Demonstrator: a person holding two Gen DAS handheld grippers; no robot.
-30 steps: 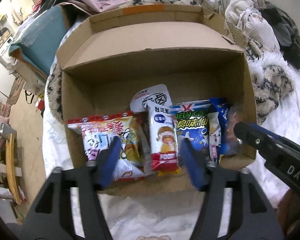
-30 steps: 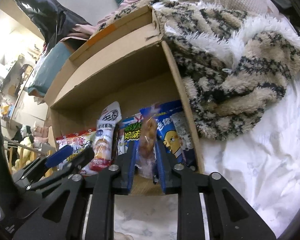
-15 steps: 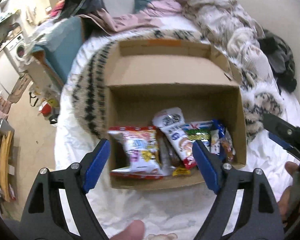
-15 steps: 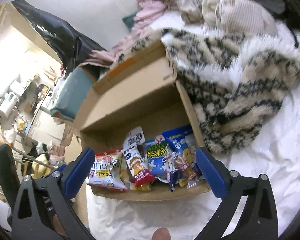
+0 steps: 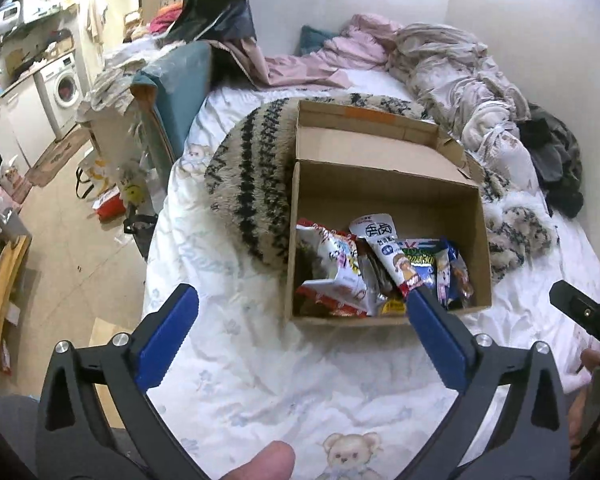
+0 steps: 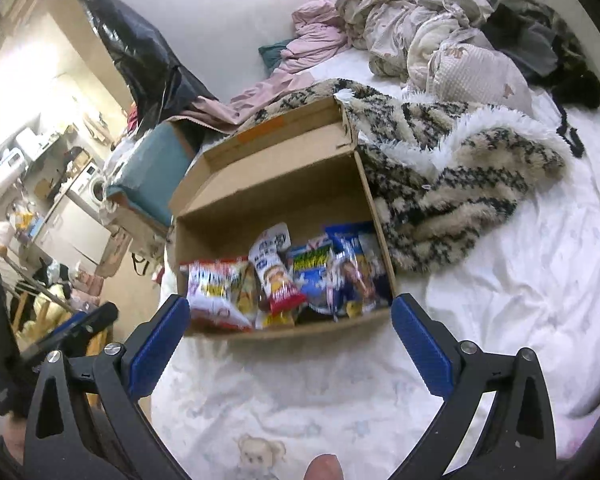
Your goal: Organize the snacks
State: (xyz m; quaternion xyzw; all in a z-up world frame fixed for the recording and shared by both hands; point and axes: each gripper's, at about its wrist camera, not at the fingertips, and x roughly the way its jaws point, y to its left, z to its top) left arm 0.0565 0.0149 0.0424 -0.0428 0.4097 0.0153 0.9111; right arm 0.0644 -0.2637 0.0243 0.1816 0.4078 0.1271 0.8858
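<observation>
The snacks [image 5: 384, 268] now all stand in a row inside the cardboard box [image 5: 384, 184] on the bed [image 5: 236, 320], because your right gripper [image 6: 290, 338] has released its packet and, like the opening left gripper [image 5: 300, 328], hangs back with wide, empty jaws, so the packing looks finished.

Both fisheye views bend straight lines strongly toward the rim, with a black vignette at the corners. Lighting is soft and even over the white bed sheet [image 5: 260, 380], which nears overexposure at the right of the right wrist view. The kitchen area [image 6: 40, 128] at upper left glows warm and washed out. The cardboard box [image 6: 284, 184] interior lies in shadow; its snack packets [image 6: 276, 276] show slight motion blur.
</observation>
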